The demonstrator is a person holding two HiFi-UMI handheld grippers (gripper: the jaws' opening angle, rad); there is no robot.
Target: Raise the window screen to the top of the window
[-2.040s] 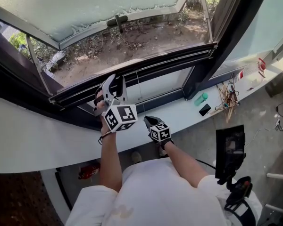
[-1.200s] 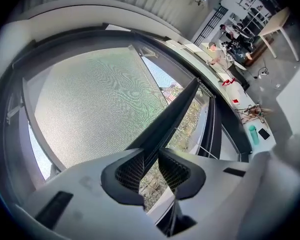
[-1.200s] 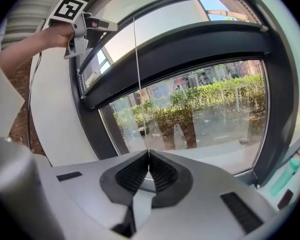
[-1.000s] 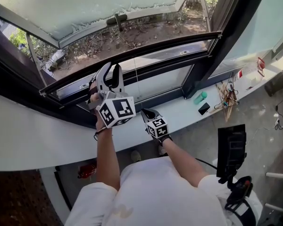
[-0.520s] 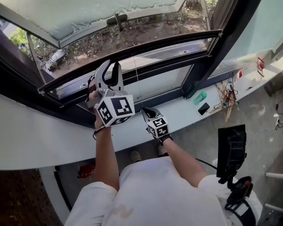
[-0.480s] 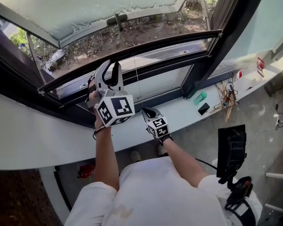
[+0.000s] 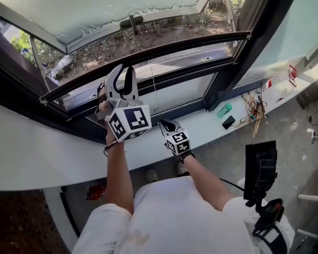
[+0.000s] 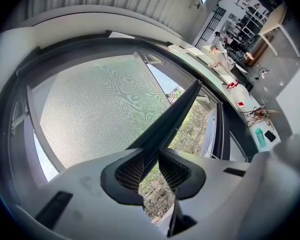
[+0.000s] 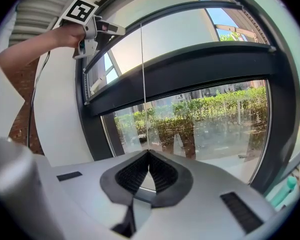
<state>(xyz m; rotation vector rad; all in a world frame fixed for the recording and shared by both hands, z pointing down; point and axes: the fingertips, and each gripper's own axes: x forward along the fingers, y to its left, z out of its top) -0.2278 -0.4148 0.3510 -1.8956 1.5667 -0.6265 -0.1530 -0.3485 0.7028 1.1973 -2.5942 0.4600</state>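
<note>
Now our left tool (image 8: pixel 150 165) grips the bar (image 8: pixel 176 111) of the screen (image 8: pixel 100 109), whose mesh spreads left of the tool; our right tool (image 9: pixel 149 156) sits clenched, lower, to its right.

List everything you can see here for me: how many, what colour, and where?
window screen: one, grey mesh with a dark edge bar, partly raised in the window
outer pane: one, frosted white, swung outward
window sill: one, white, under the window
bottle: one, green, on the sill at the right
phone: one, black, beside the bottle
wires: a tangle, mixed colours, further right on the sill
canister: one, red, on the floor below the sill
left gripper: white, shut on the window screen's bar
right gripper: white, shut, empty, low before the glass
person: white shirt, bottom centre
</note>
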